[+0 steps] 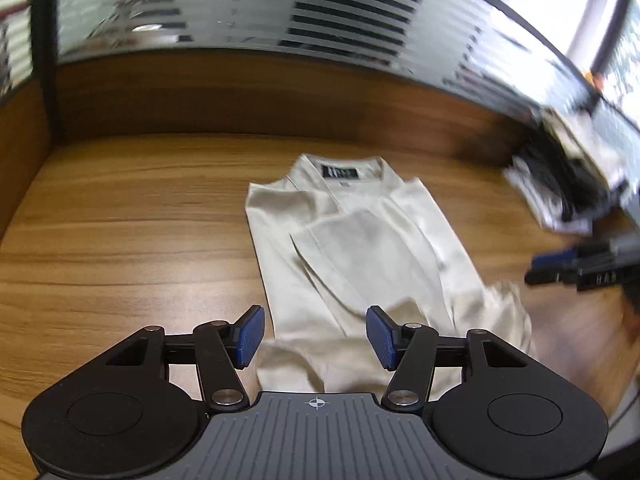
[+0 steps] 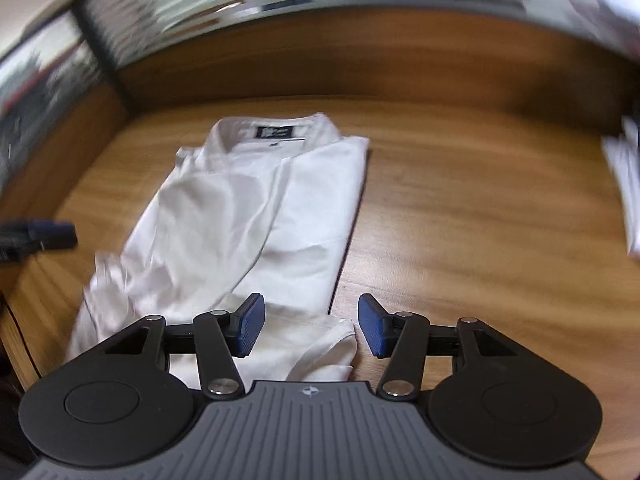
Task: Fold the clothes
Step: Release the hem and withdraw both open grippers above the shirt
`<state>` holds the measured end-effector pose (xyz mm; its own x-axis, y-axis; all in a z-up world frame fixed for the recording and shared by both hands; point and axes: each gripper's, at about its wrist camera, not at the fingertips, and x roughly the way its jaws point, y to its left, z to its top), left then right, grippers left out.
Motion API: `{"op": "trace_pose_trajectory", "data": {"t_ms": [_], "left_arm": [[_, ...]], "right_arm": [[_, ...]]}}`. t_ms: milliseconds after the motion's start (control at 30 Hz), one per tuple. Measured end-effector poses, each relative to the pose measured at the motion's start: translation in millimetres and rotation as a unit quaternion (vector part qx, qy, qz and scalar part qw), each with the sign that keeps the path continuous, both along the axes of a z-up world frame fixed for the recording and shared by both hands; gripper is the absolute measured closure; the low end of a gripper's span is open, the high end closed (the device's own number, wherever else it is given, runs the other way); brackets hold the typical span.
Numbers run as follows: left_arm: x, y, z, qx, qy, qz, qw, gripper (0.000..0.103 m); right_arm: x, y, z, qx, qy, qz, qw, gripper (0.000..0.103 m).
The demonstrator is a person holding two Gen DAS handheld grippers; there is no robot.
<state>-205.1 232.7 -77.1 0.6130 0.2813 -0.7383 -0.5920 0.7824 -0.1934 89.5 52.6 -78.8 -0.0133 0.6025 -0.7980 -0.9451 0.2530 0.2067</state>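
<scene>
A cream white shirt [image 1: 352, 240] lies on the wooden table, collar and dark label at the far end, its sides folded inward. My left gripper [image 1: 316, 334] is open above the shirt's near left hem, with no cloth between its blue pads [image 1: 251, 336]. In the right wrist view the same shirt [image 2: 248, 216] stretches away, with a folded cuff or hem near the fingers. My right gripper [image 2: 310, 326] is open over the shirt's near right corner; the pads touch nothing. The right gripper's tip [image 1: 560, 264] shows at the right of the left wrist view. The left gripper's tip [image 2: 44, 236] shows at the left edge of the right wrist view.
The wooden table [image 1: 120, 240] has a raised wooden back wall [image 1: 240, 92] with striped glass above it. A pile of dark and white clothes [image 1: 560, 184] sits at the far right. White cloth [image 2: 626, 184] shows at the right edge of the right wrist view.
</scene>
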Motion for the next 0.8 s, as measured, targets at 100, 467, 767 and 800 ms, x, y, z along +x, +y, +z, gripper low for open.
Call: {"op": "trace_pose_trajectory", "data": {"t_ms": [100, 467, 767, 800], "left_arm": [[-2, -21, 0, 0.012, 0.024, -0.029, 0.9992, 0.041], [-6, -76, -19, 0.017, 0.069, -0.068, 0.9952, 0.041], [-22, -93, -16, 0.017, 0.075, -0.046, 0.9960, 0.040], [-25, -94, -16, 0.018, 0.075, -0.042, 0.9961, 0.040]], "right_arm": [[-21, -3, 8, -0.018, -0.031, 0.034, 0.999, 0.045], [-110, -21, -14, -0.056, -0.083, 0.163, 0.981, 0.039], [-146, -11, -46, -0.075, -0.189, 0.238, 0.950, 0.070], [-147, -10, -44, -0.077, -0.194, 0.244, 0.947, 0.085]]}}
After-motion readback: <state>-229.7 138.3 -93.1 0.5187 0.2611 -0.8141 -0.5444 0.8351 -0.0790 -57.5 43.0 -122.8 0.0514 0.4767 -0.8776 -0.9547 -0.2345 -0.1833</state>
